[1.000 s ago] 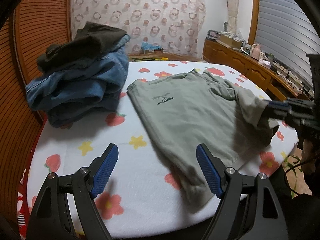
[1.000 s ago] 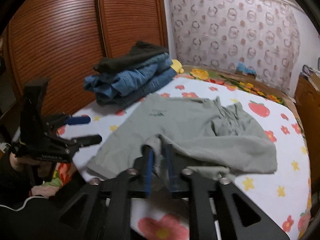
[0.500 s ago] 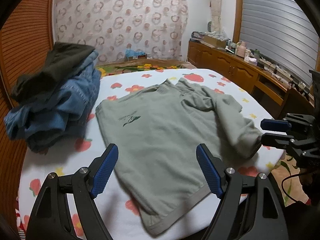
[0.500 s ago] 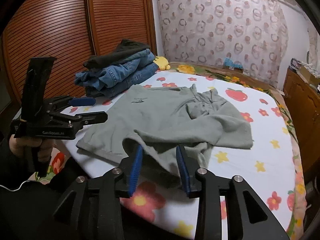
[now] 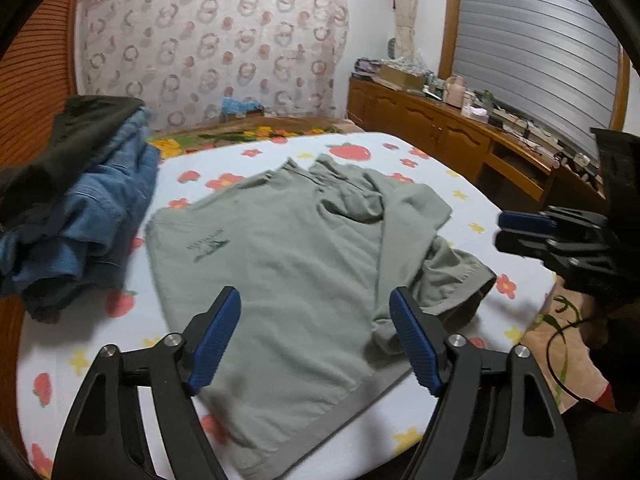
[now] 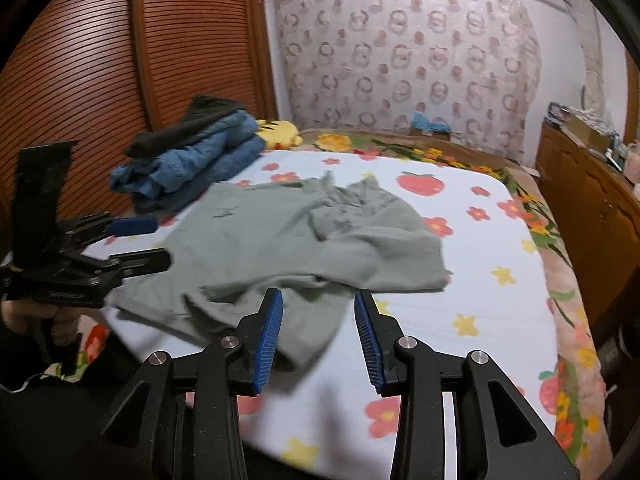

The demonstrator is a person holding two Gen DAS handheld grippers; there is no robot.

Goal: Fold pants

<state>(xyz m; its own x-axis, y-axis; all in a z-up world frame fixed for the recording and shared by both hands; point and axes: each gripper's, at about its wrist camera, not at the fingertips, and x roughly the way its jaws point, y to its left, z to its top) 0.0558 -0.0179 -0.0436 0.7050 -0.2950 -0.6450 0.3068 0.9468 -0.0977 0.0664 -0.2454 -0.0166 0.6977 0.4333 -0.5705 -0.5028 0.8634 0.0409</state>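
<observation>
The left gripper (image 5: 316,338) is held with its blue-padded fingers spread wide and nothing between them; the lower leg of the grey-green pants (image 5: 280,264) is seen lying flat on the bed directly beneath and ahead of it. The right gripper (image 6: 318,334) is likewise parted, more narrowly, and nothing is clamped; a crumpled hem of the pants (image 6: 288,248) is seen just beyond and below its fingertips, on the near edge of the mattress. The two grippers are pointed toward the garment from adjacent sides of the bed, each visible in the other's view, and the left one is gripped from below by a hand (image 6: 60,320). The pants are spread across the flower-print sheet (image 5: 472,208), one leg folded over the other. A stack of folded jeans (image 5: 80,216) is set just beside them, toward the wooden wardrobe (image 6: 80,60).
</observation>
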